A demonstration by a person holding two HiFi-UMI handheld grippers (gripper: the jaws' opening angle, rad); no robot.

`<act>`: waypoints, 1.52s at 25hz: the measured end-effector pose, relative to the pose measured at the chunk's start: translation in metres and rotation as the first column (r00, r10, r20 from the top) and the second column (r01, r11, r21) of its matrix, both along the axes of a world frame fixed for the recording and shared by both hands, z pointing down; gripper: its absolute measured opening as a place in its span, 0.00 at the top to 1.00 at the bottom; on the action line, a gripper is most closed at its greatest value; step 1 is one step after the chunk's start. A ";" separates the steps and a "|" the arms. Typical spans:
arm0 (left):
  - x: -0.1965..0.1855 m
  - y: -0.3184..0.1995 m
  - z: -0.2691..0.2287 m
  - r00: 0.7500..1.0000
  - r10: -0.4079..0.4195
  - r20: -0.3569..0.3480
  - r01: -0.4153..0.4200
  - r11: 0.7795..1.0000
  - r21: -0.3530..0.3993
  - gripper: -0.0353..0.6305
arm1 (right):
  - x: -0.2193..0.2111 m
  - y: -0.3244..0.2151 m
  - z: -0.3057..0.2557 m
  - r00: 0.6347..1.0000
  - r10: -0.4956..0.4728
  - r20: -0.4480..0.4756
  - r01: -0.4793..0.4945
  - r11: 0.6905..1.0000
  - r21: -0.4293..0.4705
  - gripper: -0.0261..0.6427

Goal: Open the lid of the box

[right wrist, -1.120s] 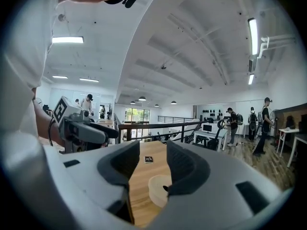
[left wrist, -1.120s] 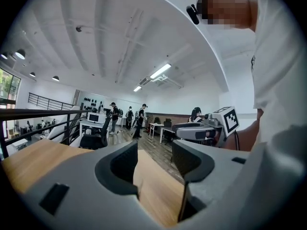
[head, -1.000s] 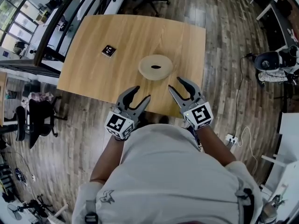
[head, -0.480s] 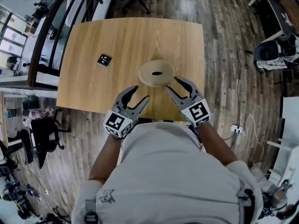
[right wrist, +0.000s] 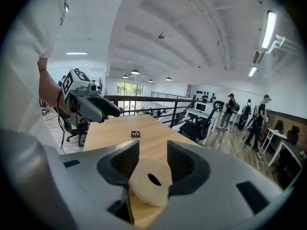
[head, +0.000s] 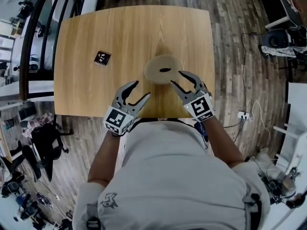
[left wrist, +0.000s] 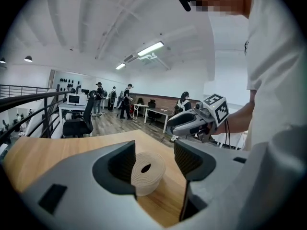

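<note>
A round beige box with a dark oval hole in its lid lies on the wooden table, near the front edge. My left gripper is open, a little short of the box on its near left. Its jaws have just been opening, and nothing is between them. My right gripper is open, with its tips at the box's near right rim; I cannot tell if they touch it. Each gripper view shows the box ahead, framed by the jaws: box, left gripper; box, right gripper.
A small black marker tile lies on the table's left half, also visible as the tile. The table's front edge runs under both hands. Office chairs, a railing and people stand beyond the table.
Both grippers have moved forward over the table's front edge and lower, closing in on the box. The left jaws stand a little wider.
</note>
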State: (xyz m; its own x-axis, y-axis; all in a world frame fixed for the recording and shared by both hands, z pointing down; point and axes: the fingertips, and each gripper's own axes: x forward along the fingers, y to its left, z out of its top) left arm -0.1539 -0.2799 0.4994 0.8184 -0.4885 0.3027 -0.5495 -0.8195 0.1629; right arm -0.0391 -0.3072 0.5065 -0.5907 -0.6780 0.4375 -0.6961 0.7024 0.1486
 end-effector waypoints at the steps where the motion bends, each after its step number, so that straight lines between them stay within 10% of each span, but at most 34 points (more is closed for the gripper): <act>1: -0.001 -0.002 0.006 1.000 0.013 0.007 -0.013 1.000 -0.008 0.58 | 0.000 -0.003 0.008 1.000 0.004 -0.012 -0.004 1.000 -0.018 0.67; 20: 0.007 -0.038 0.134 0.941 0.274 0.197 -0.259 0.961 -0.098 0.57 | -0.001 -0.036 0.140 0.942 -0.089 -0.323 0.035 0.985 -0.170 0.66; 38: 0.026 -0.049 0.234 0.848 0.459 0.265 -0.428 0.888 -0.168 0.45 | -0.018 -0.056 0.198 0.623 -0.285 -0.729 0.316 0.944 -0.099 0.68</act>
State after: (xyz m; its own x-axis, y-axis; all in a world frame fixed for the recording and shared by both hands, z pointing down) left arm -0.1284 -0.3291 0.7333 0.8085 -0.0497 0.5864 -0.1663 -0.9751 0.1466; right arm -0.0568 -0.3629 0.7041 -0.2688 -0.5452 0.7940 -0.1053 0.8361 0.5384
